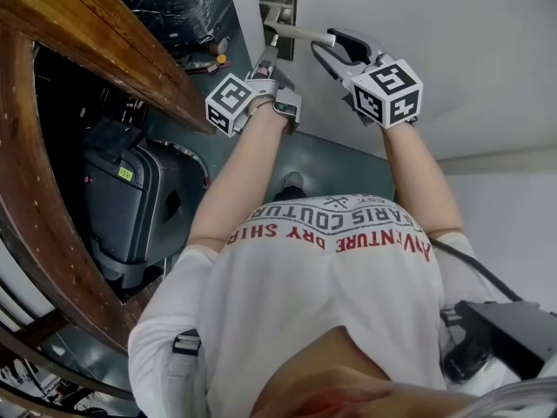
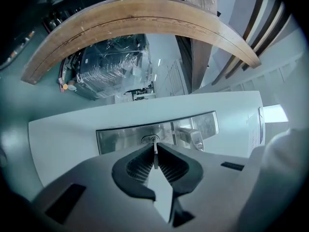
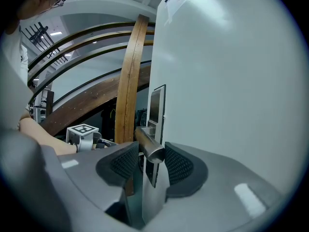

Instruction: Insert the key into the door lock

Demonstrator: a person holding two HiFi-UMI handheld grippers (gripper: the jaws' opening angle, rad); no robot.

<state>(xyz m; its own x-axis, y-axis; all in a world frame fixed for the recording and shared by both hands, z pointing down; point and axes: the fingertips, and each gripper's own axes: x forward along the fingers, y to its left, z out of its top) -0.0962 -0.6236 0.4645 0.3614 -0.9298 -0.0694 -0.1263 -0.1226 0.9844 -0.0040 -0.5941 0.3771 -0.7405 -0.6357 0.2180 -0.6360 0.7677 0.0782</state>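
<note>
A person in a white T-shirt stands at a white door with a gripper in each hand. The left gripper has its fingers closed on the key. They pinch the key edge-on, so only a thin metal blade shows between the ribbed pads. The blade points straight at the brushed-metal lock plate, which sits along the door's edge. Its tip meets the oval keyhole near the middle of that plate, but how far it has entered cannot be told. Just beside the keyhole on the same plate is the root of the door handle, a round metal lever that juts out from the door face. The right gripper is closed on that lever, with one dark pad on each side of its free end and the fingers standing wide around the bar. In the head view both grippers are up at the door's edge. The left one is on the side of the edge and the right one on the side of the door face, and their marker cubes are close together but apart. Beyond the door's edge a curved wooden beam arches across, with a plastic-wrapped load on the floor behind it.
</note>
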